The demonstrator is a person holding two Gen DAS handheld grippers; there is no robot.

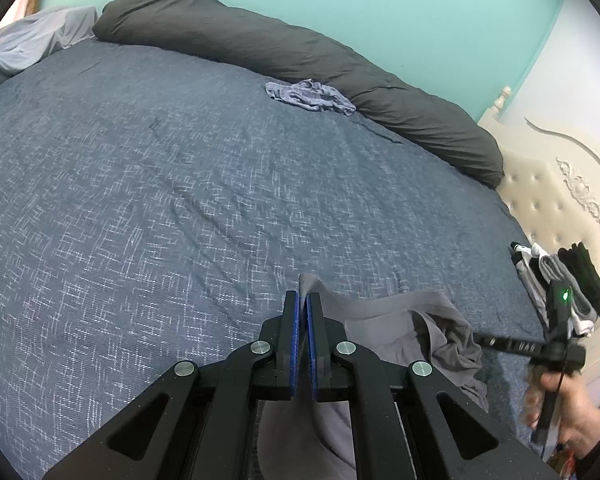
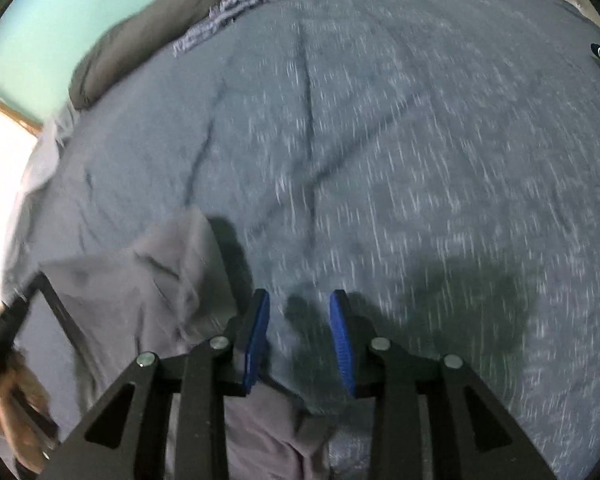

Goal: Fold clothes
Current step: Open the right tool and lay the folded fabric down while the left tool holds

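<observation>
On blue bedspread (image 1: 160, 184), left gripper (image 1: 302, 300) jaws pinching grey garment (image 1: 400, 332), right gripper (image 2: 300, 312) jaws apart, empty, sock pile (image 1: 560, 280) nearby

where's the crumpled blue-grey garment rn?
In the left wrist view, the crumpled blue-grey garment lies far across the blue bedspread, right of centre, against the long dark grey pillow. It is well beyond the left gripper.

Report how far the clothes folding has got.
Done: a stack of folded clothes sits at the bed's edge. In hand: the left hand-held gripper pinches a grey garment, not yet folded; the right hand-held gripper is open and empty. Left: a crumpled blue garment near the dark pillow.
</observation>
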